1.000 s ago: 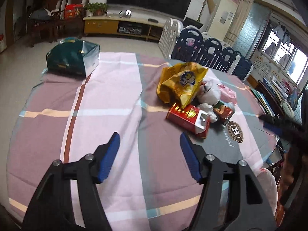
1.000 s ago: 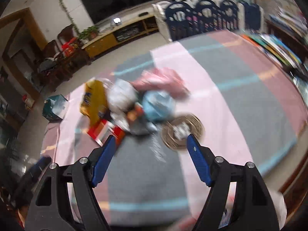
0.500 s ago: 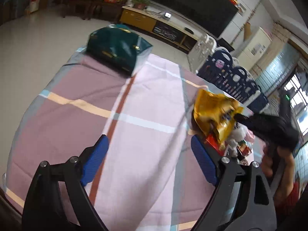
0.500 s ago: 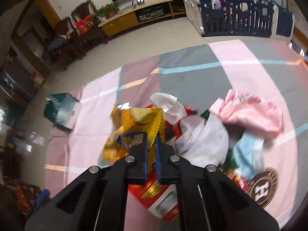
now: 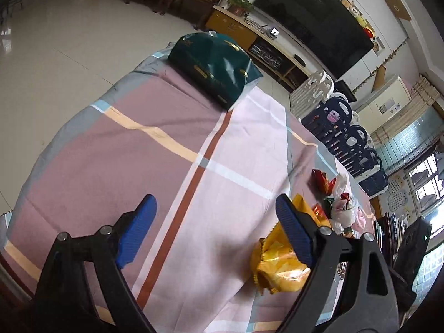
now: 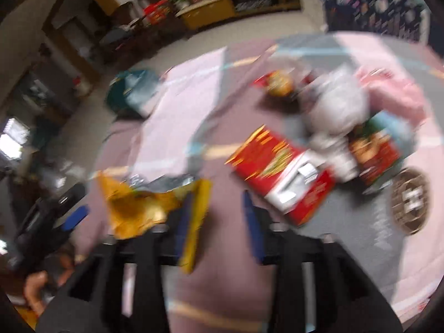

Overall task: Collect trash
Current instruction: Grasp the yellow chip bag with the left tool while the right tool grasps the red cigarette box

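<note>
Left wrist view: the left gripper (image 5: 216, 230) fills the bottom of the frame with its blue-padded jaws spread wide and nothing between them, above the checked tablecloth (image 5: 155, 149) of pink, mauve and grey. A crumpled yellow snack bag (image 5: 277, 266) lies at lower right on the cloth, partly hidden behind the right-hand finger; whether the finger touches it cannot be told. Further toward the right edge of the frame a small heap of trash (image 5: 335, 202) sits on the cloth: red wrappers and a white plastic bag. A dark green gift bag (image 5: 213, 66) lies on its side at upper centre, at the far edge of the table. Beyond it, along the top of the frame, stand a yellow TV cabinet (image 5: 238, 27) and a dark blue playpen fence (image 5: 347, 144).

Right wrist view, heavily blurred: the right gripper (image 6: 216, 216) is at bottom centre, its jaws parted a moderate way. The yellow snack bag (image 6: 138, 208) lies at lower left, its edge against the left-hand blue finger, not between the two. A red and white carton (image 6: 283, 172) lies just right of centre, with the white plastic bag (image 6: 335, 108) and a pink bag (image 6: 394, 94) above it. A round brown coaster (image 6: 410, 199) lies at the right edge. The green gift bag (image 6: 133, 94) appears at upper left.
</note>
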